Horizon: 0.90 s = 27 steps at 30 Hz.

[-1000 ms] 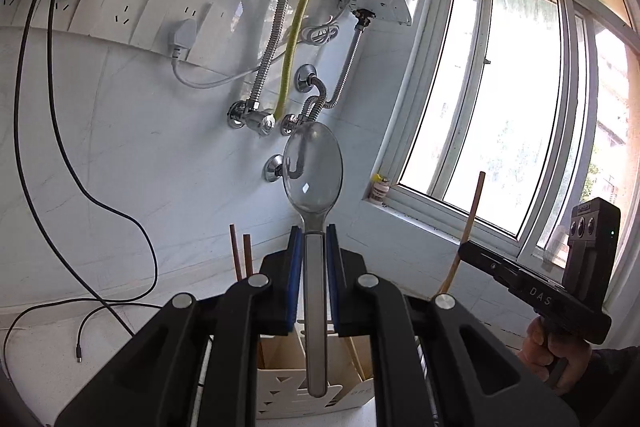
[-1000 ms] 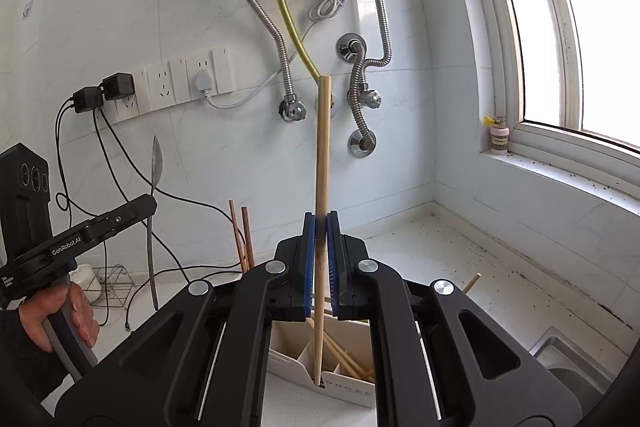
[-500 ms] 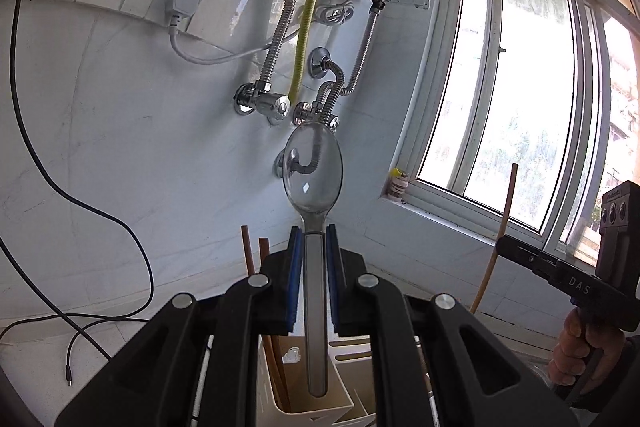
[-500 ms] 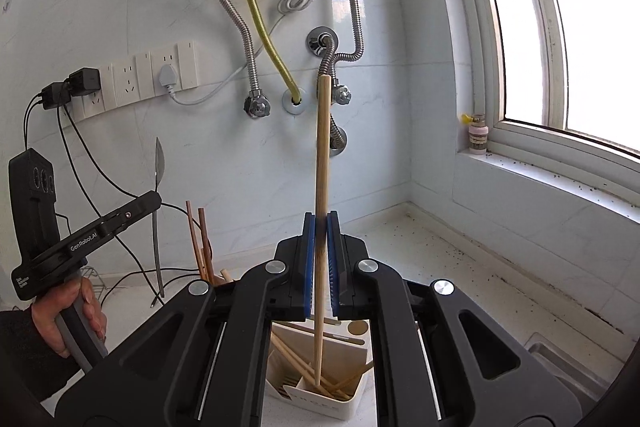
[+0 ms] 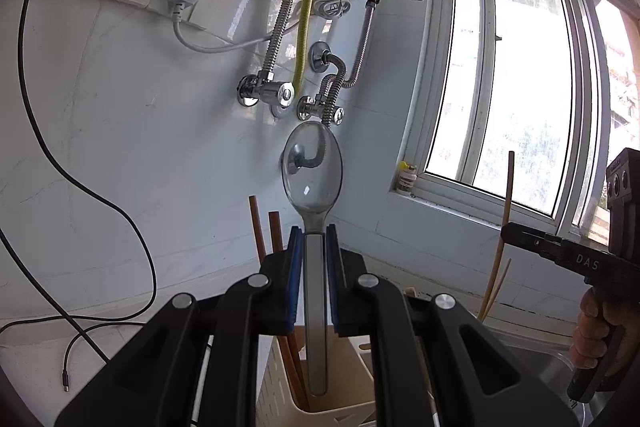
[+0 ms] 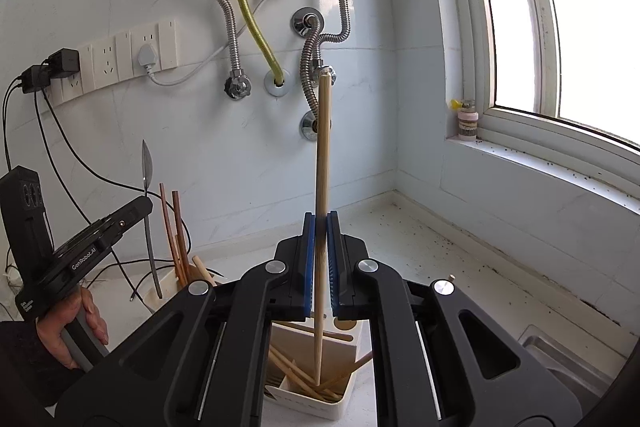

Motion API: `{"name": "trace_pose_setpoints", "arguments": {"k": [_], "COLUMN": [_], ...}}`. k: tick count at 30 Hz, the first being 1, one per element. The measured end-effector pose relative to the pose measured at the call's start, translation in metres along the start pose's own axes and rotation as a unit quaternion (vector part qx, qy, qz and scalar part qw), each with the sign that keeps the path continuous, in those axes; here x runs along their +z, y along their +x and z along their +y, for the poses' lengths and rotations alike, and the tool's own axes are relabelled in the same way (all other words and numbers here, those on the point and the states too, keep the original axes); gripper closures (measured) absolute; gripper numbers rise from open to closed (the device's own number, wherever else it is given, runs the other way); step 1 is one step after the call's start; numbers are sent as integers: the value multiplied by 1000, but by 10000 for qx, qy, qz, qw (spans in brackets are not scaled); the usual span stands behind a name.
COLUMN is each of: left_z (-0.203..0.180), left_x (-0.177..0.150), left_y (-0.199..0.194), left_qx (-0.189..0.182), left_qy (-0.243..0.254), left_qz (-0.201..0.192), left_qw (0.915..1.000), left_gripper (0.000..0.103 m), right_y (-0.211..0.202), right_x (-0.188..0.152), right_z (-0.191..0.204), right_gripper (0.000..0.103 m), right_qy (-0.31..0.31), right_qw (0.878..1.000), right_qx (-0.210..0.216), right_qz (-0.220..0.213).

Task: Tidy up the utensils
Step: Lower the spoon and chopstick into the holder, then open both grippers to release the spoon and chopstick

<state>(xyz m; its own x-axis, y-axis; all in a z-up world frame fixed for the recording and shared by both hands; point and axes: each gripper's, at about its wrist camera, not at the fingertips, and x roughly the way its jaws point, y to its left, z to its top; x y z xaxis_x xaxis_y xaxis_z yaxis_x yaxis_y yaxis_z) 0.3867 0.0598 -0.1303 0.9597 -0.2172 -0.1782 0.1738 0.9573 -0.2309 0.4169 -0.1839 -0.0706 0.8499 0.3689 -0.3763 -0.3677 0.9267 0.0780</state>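
Observation:
My left gripper [image 5: 314,239] is shut on a metal spoon [image 5: 313,183], held upright with the bowl up. Its handle end hangs inside a compartment of the white utensil holder [image 5: 276,387], next to two brown chopsticks [image 5: 276,307]. My right gripper [image 6: 320,227] is shut on a pale wooden chopstick [image 6: 322,155], held upright. Its lower tip sits in another compartment of the holder [image 6: 344,403] among several loose chopsticks [image 6: 296,371]. The left gripper with the spoon [image 6: 147,211] shows at the left of the right wrist view.
The tiled wall behind carries water heater pipes [image 6: 240,11], a socket strip [image 6: 120,55] and hanging black cables [image 5: 60,163]. A window [image 5: 520,87] with a sill bottle [image 6: 466,119] is on the right. A steel sink corner [image 6: 560,355] lies at the lower right.
Both grippers have come down over the holder. The spoon handle and the chopstick tip now reach deeper into their compartments. Both grips are unchanged.

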Motion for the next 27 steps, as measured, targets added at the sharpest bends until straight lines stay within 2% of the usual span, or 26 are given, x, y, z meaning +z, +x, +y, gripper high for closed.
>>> {"name": "trace_pose_setpoints", "arguments": {"k": [11,13,14,15,18,22,27], "left_z": [0,-1,-2,-2,-2,-2,-7], "left_x": [-21,-24,-25,-27,-26,-23,-15], "left_y": [-3,-2,-4,-8,-16,-24,-36], "left_qx": [38,94,162,247,381,438,497], "left_qy": [4,27,43,45,54,66,198], "left_qz": [-65,38,11,-92,-138,-93,-127], "left_qw": [10000,9999,9999,9996,9992,9990,9985], "left_gripper": [91,76,55,42,41,41,37], "right_y": [0,2,3,2,-2,-11,-25], "right_x": [-14,-18,-20,-21,-24,-24,-20], "right_z": [0,-2,-3,-5,-8,-13,-22], "right_gripper": [97,97,97,96,83,75,72], "right_qy": [-232,-149,-114,-69,34,123,263], "right_qw": [9995,9995,9995,9995,9996,9996,9992], "right_qx": [-193,-200,-215,-220,-211,-233,-281], "right_qz": [115,177,207,225,191,97,-52]}}
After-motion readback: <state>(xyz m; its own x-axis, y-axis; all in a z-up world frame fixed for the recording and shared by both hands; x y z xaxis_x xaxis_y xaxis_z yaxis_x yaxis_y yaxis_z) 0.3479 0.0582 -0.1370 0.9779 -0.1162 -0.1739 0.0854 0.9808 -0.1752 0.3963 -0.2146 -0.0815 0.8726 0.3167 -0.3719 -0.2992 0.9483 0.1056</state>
